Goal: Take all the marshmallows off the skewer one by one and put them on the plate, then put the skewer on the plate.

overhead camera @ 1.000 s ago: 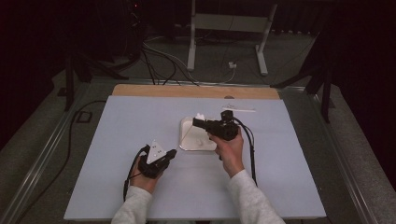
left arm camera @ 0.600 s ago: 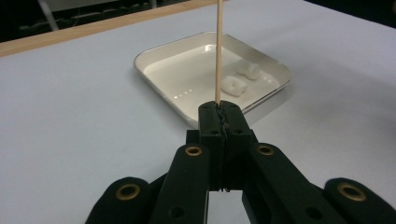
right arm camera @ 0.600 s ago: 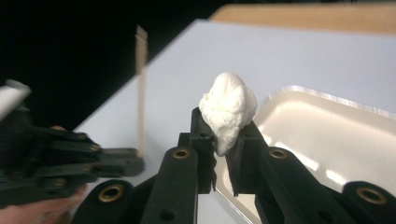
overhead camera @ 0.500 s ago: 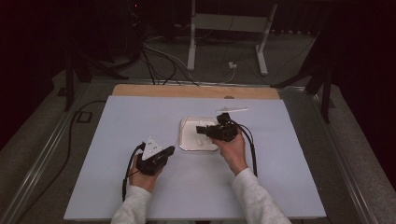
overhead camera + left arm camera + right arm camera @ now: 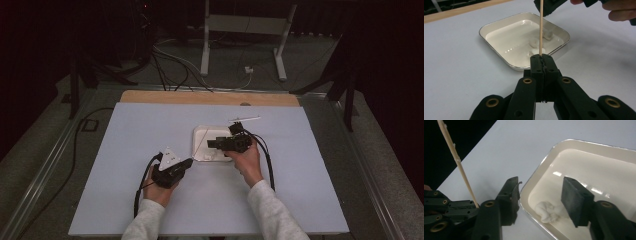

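Note:
A white square tray [image 5: 200, 134] sits mid-table with a few white lumps [image 5: 547, 35] in it. My left gripper [image 5: 189, 162] rests left of the tray's near corner. Its jaws are shut on a thin wooden skewer [image 5: 540, 27] that rises steeply from my left gripper [image 5: 541, 58]. My right gripper [image 5: 212, 144] hangs low over the tray's near rim [image 5: 574, 142]. Its jaws have just been opening and now stand apart. One white lump [image 5: 547, 212] lies in the tray below my right gripper [image 5: 542, 192], touched by neither pad. The skewer [image 5: 456, 160] slants past the left jaw.
A thin pale stick [image 5: 245, 119] lies on the white table cover [image 5: 310, 165] just beyond the tray. A wooden strip [image 5: 165, 96] runs along the far edge. Cables [image 5: 175, 62] and a metal stand [image 5: 205, 45] are on the floor behind.
My right gripper has sunk toward the tray and its jaws have spread apart. The left hand with the skewer has hardly shifted.

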A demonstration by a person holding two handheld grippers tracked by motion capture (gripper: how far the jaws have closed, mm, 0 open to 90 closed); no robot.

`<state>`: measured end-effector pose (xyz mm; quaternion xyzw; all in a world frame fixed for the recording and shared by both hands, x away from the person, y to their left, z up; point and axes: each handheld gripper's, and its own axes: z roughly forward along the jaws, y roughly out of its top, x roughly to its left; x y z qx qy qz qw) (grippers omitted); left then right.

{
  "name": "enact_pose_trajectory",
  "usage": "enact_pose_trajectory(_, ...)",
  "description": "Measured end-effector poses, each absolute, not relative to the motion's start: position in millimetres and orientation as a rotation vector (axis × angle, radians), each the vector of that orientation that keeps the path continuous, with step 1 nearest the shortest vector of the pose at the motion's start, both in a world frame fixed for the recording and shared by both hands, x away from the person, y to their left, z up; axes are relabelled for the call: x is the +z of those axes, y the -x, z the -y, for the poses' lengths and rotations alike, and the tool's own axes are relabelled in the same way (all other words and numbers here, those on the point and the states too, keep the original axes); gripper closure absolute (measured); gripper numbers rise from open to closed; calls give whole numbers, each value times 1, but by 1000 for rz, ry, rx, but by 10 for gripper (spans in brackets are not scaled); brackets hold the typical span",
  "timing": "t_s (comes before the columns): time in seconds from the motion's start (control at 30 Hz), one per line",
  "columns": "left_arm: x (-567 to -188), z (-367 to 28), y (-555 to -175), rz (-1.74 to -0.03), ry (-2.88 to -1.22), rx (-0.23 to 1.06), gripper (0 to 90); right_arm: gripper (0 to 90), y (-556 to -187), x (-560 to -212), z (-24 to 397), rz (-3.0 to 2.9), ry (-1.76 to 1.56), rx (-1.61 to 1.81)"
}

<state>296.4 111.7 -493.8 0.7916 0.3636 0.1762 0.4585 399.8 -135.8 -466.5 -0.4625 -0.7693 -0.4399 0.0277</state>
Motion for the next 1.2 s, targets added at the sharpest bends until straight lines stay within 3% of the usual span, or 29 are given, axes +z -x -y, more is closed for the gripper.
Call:
enact_pose_trajectory(0.3,-490,-107,-301,-945,-1928,406,900,313,-389,-469,151,2348,1396,-1408)
enact_pose_trajectory(0.5,-487,-100,-308,-988,-1896,368,900,145,-370,-453,158,2438,1345,-1508)
enact_pose_trajectory(0.73,-473,-91,-321,-995,-1868,368,900,27,-352,-441,169,2489,1283,-1608)
enact_pose_trajectory(1.2,-466,-81,-350,-1070,-1857,348,900,27,-333,-444,201,2568,1296,-1675)
